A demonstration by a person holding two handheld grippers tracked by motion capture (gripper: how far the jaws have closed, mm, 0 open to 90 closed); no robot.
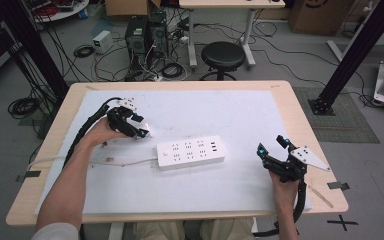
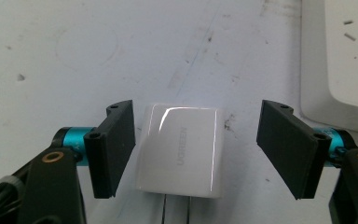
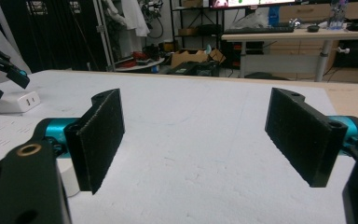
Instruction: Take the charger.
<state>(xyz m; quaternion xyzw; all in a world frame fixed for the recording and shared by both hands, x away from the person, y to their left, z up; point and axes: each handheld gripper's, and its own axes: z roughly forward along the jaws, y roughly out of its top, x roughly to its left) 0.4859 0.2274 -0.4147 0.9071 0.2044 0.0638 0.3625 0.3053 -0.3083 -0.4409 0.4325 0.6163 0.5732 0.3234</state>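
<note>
White charger (image 2: pixel 181 151), small, rigid, glossy and likely slippery, lies left of centre on the surface between the left gripper's (image 2: pixel 196 149) open, not yet gripping jaws; grasp its flat sides.

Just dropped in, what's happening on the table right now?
A person works with a gripper in each hand. The left gripper is down over a small white charger lying on the white mat, its jaws on either side of it, with a gap showing at the right pad. A white power strip lies just beside it. The right gripper waits open and empty near the table's right edge.
</note>
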